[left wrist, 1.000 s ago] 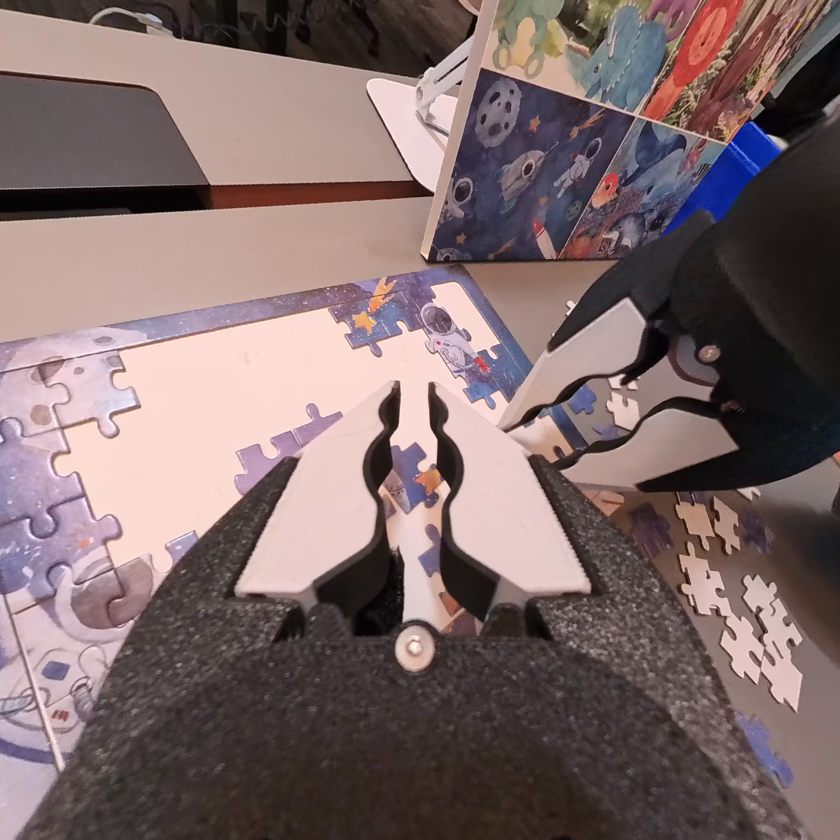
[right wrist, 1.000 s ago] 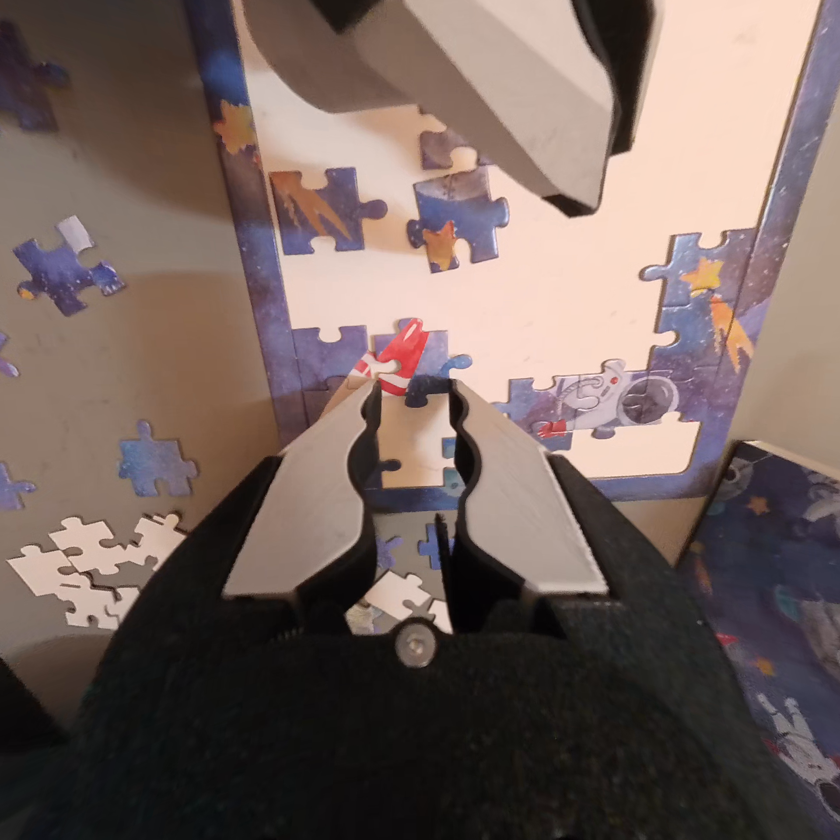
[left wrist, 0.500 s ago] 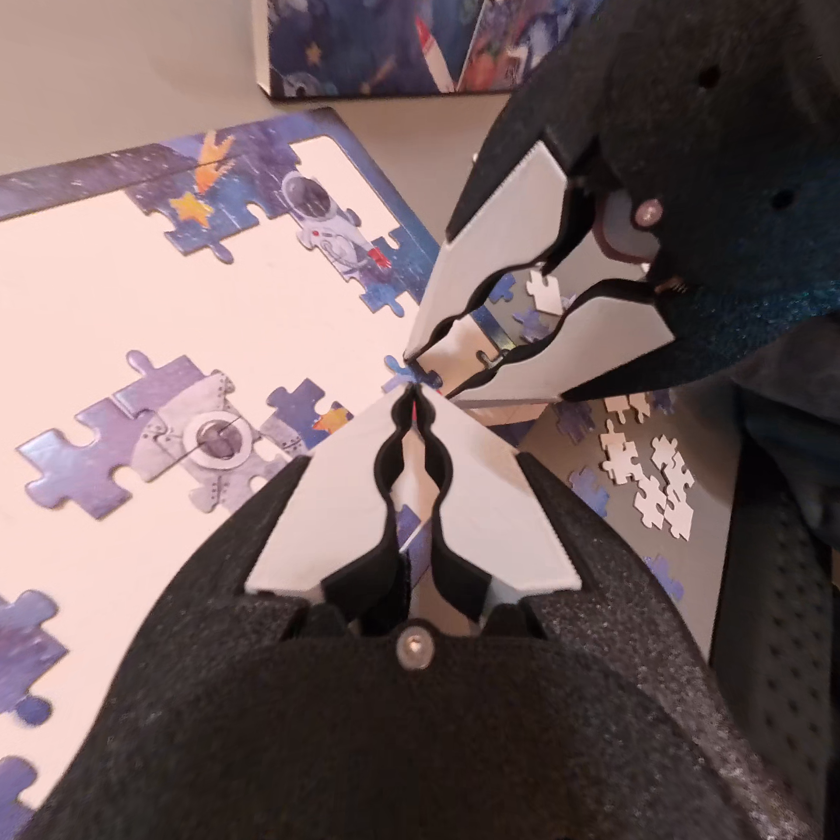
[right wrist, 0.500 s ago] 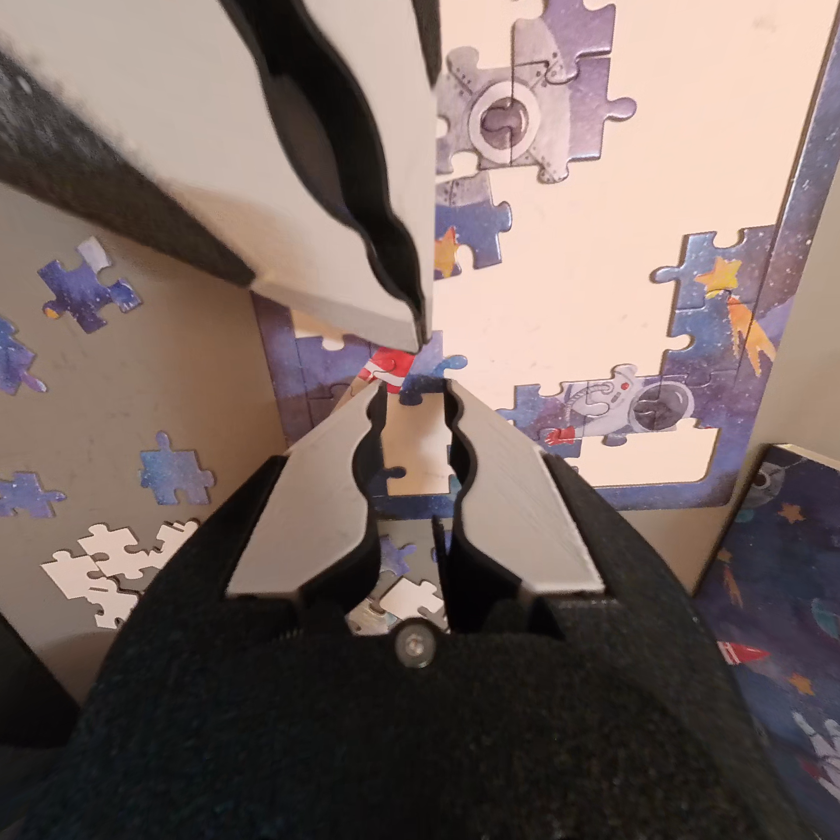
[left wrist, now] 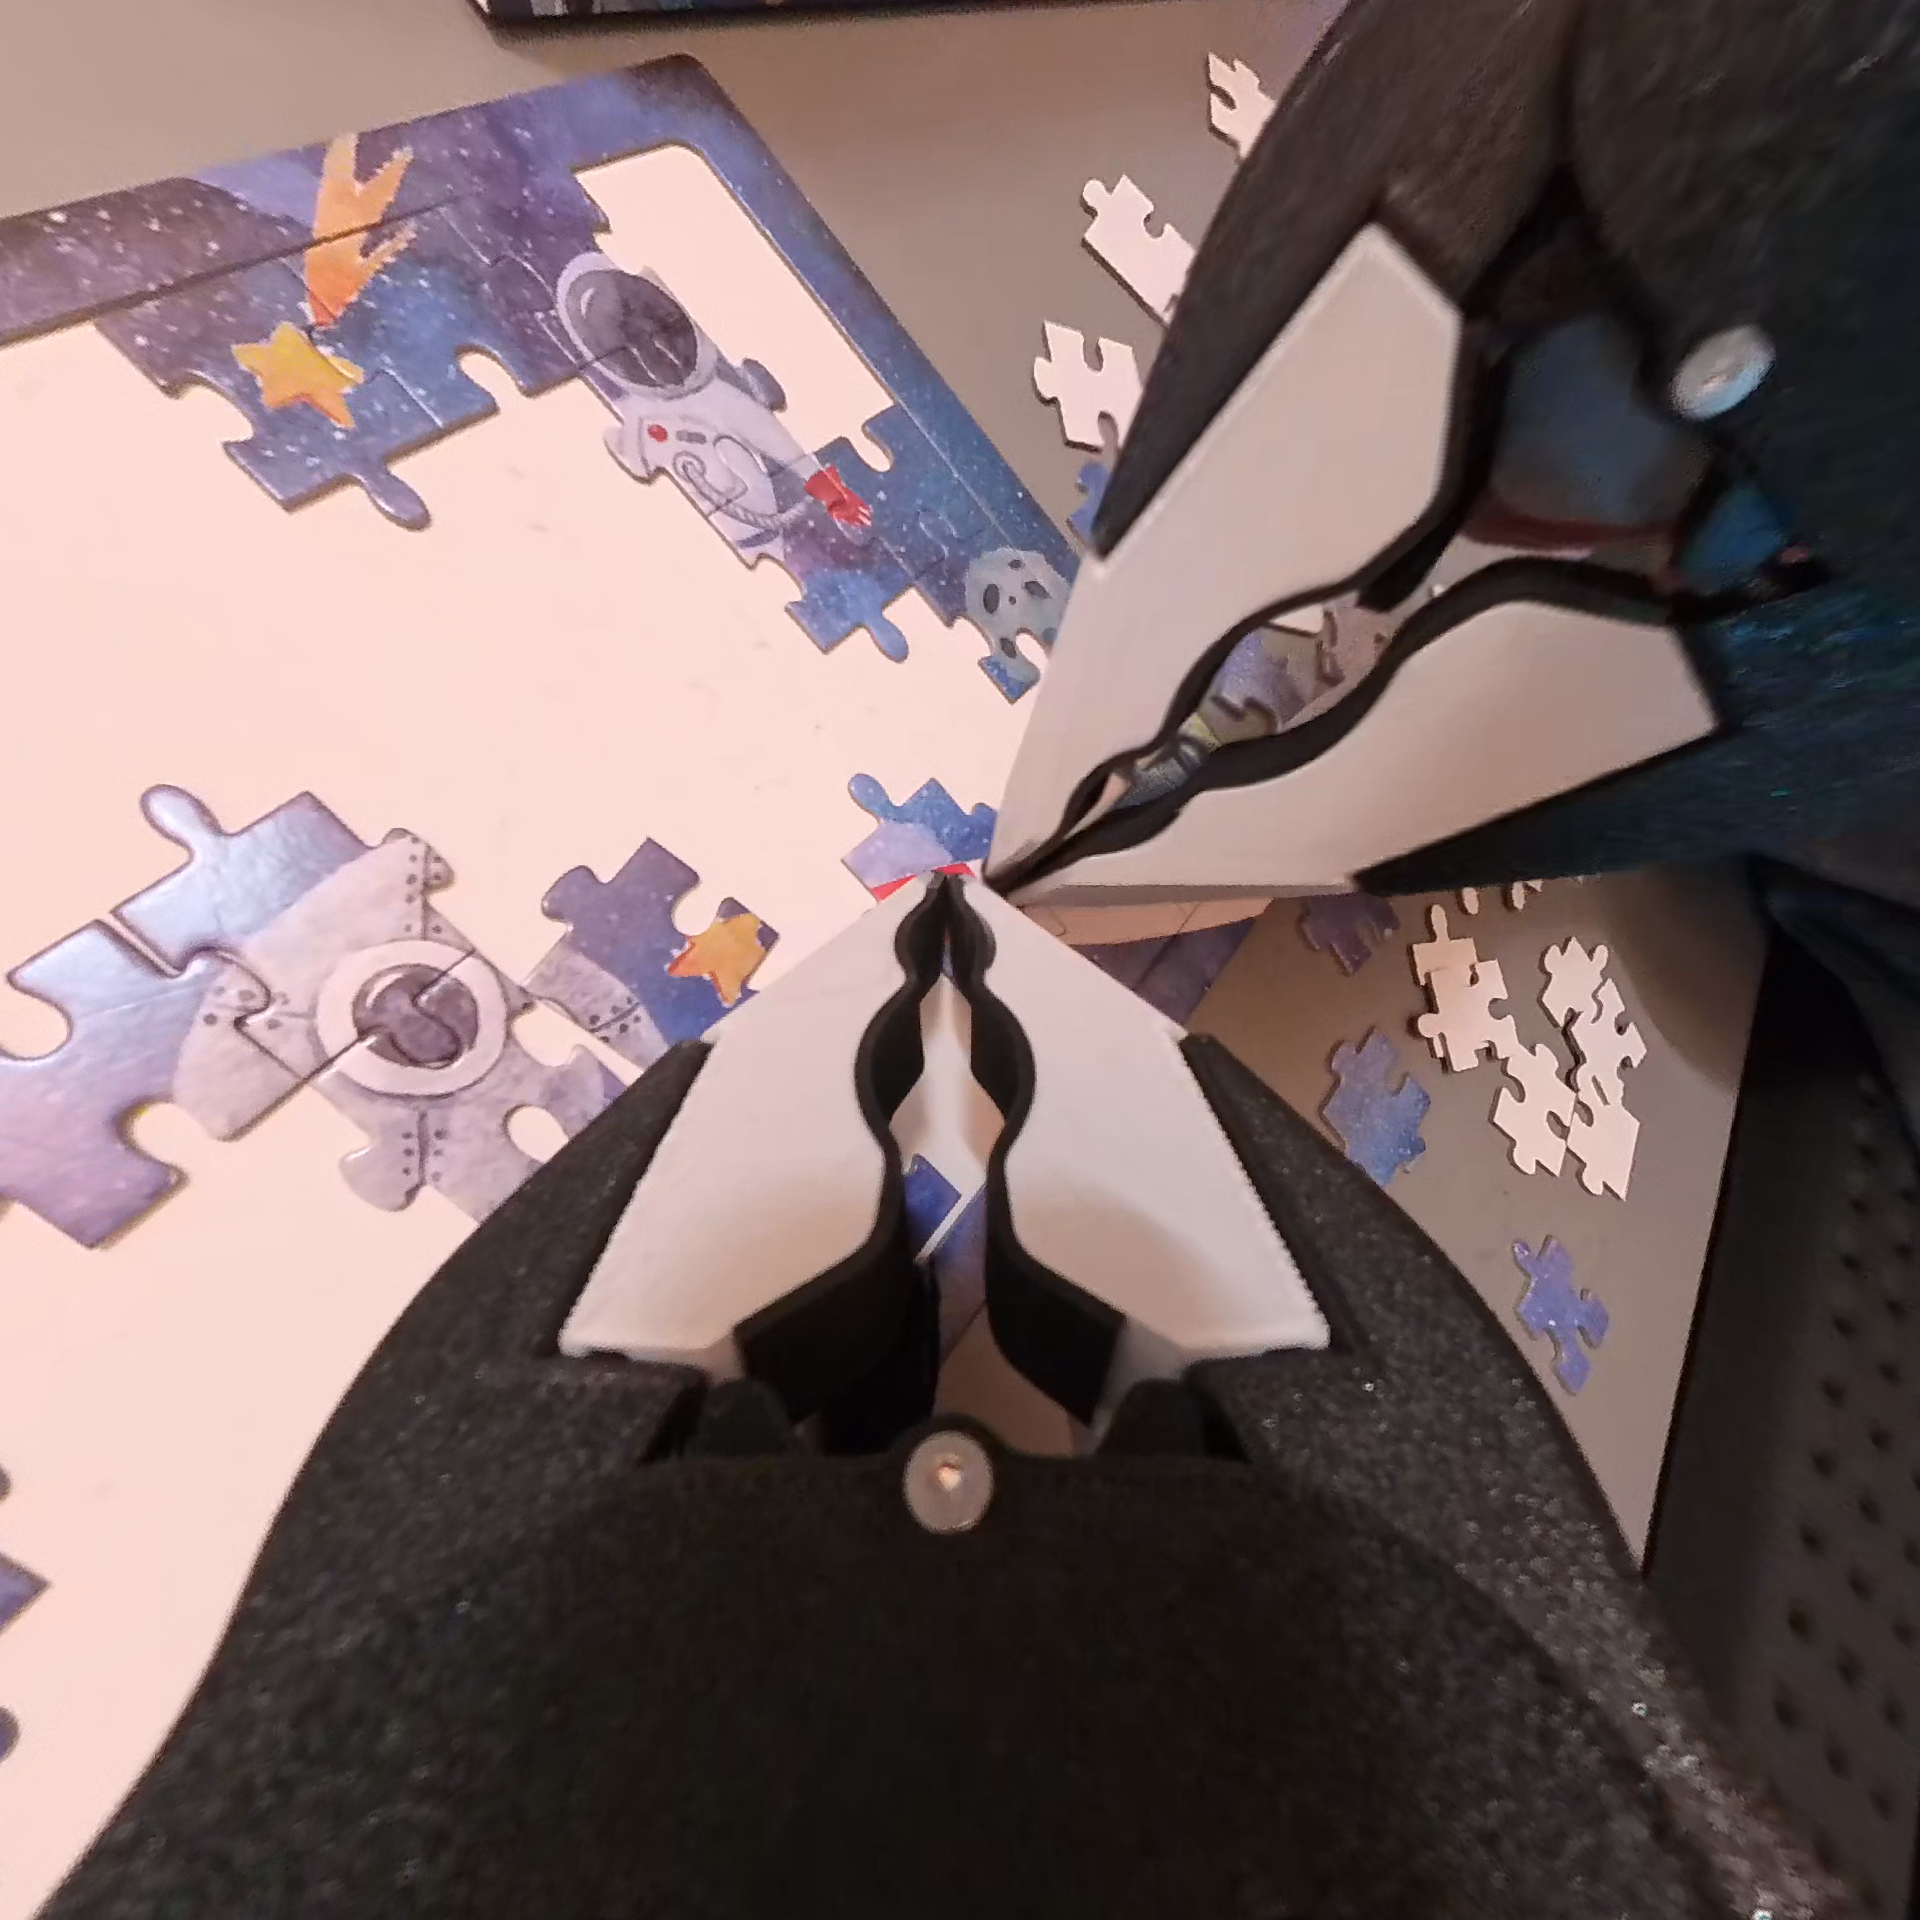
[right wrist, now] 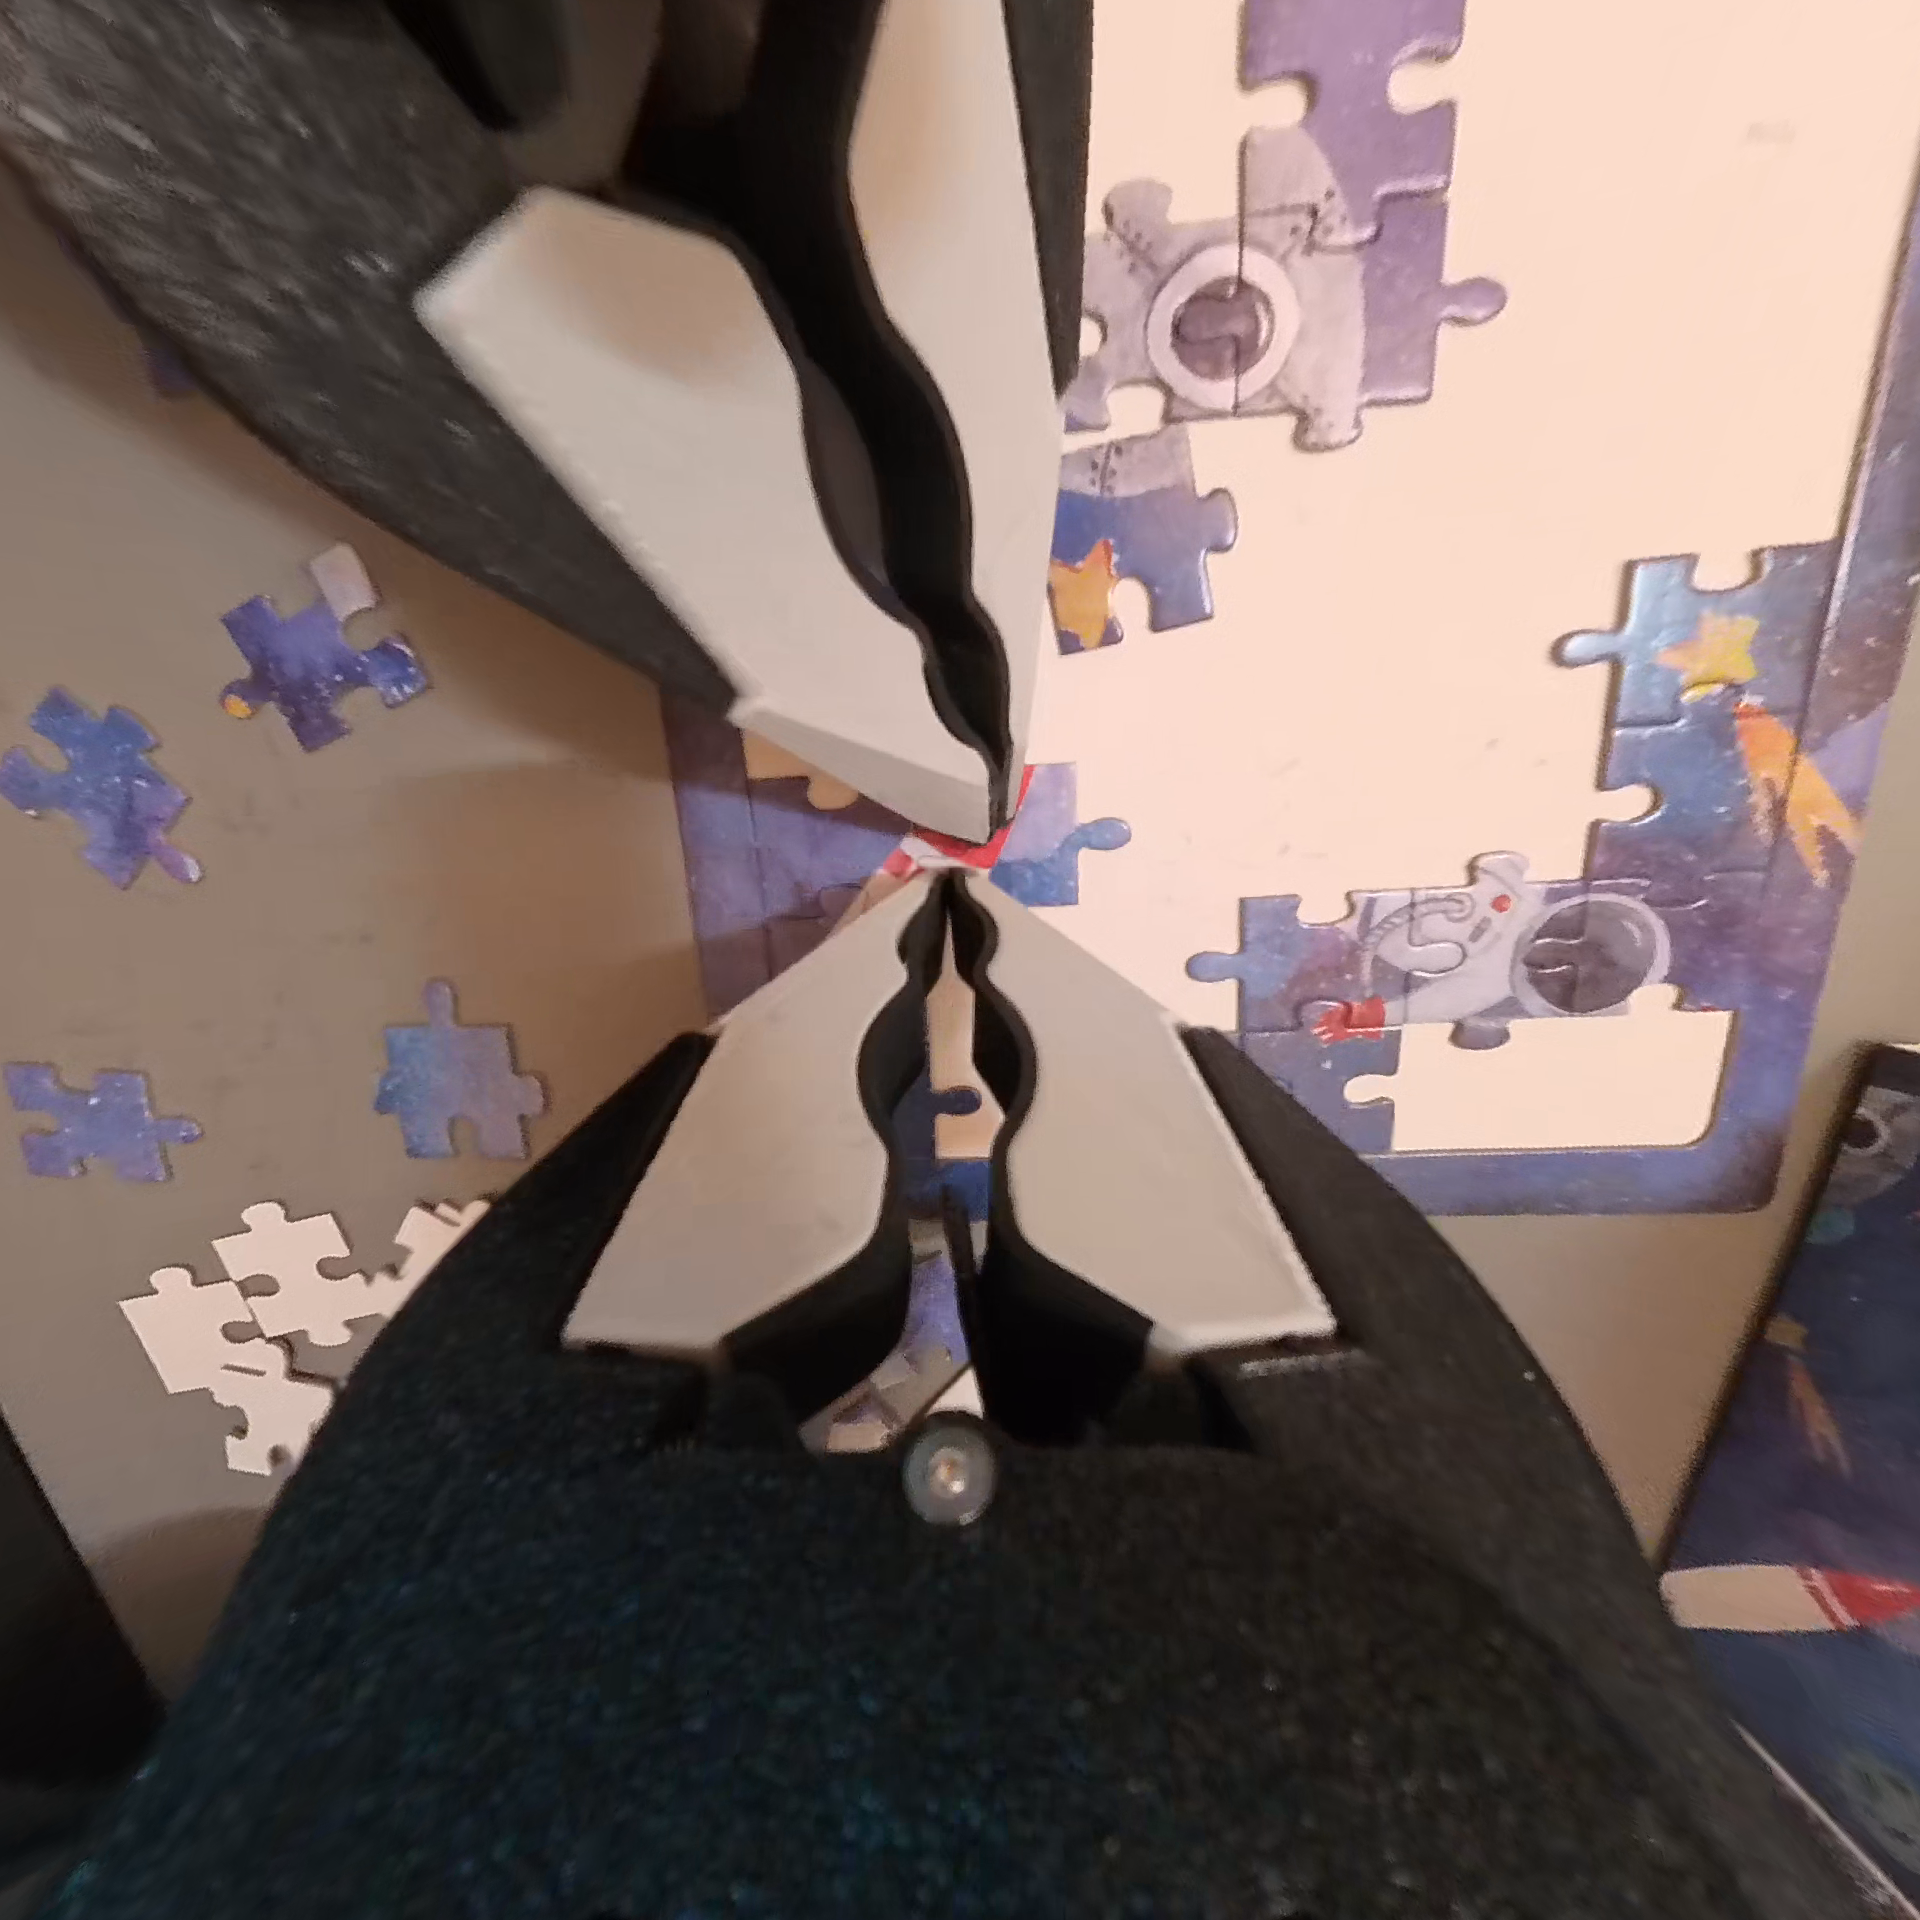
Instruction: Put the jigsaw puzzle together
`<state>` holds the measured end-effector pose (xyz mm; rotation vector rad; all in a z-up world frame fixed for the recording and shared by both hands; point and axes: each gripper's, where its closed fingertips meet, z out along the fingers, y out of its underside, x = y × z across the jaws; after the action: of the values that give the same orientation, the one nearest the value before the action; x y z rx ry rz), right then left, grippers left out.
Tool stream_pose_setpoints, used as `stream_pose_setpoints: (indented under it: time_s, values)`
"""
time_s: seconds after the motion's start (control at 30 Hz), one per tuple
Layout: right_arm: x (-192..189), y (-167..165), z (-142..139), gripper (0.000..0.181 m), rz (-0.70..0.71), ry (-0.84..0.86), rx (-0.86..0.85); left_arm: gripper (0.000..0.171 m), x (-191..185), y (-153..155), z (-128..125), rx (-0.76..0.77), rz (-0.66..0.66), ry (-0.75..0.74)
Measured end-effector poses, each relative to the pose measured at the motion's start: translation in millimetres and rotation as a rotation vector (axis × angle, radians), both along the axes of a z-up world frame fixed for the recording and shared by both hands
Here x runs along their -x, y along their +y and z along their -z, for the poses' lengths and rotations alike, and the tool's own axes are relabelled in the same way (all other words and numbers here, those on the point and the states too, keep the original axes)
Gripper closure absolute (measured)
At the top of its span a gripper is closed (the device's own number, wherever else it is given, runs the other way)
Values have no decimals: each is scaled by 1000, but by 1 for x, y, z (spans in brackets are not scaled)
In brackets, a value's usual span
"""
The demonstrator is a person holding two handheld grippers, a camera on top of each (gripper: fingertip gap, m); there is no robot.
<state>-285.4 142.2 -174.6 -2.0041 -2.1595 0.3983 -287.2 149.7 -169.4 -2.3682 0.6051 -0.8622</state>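
Surface: grey tabletop carried the puzzle tray, loose pieces scattered beside its edge.
Left gripper: jaws drawn together at the tips, on the red-and-blue rocket piece as far as could be seen.
Right gripper: likewise pinched shut, tips touching the same piece.
Piece location: at the tray's border, next to seated edge pieces.
Risk: both tips crowded one small piece; opposed pulls could bend it, flick it loose, or dislodge the neighbours.
Cause: contact point hidden, so alignment could not be judged.
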Motion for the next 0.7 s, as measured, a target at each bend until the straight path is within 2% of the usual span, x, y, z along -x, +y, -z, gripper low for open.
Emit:
stream_pose_setpoints:
  time_s: [0.2, 0.33, 0.47, 0.57, 0.7]
  values:
    - [3, -1, 1, 181, 30, 33, 18, 171, 2, -1, -3, 10, 1, -21]
    - [-1, 2, -1, 181, 18, 17, -8, 171, 3, -4, 1, -6, 22, 30]
    - [-12, 10, -31, 181, 60, 67, -77, 171, 3, -4, 1, -17, 23, 47]
    - [-38, 16, -54, 181, 135, 145, -196, 171, 3, -4, 1, -29, 24, 62]
    - [-95, 14, -73, 181, 310, 277, -246, 171, 3, -4, 1, -37, 19, 74]
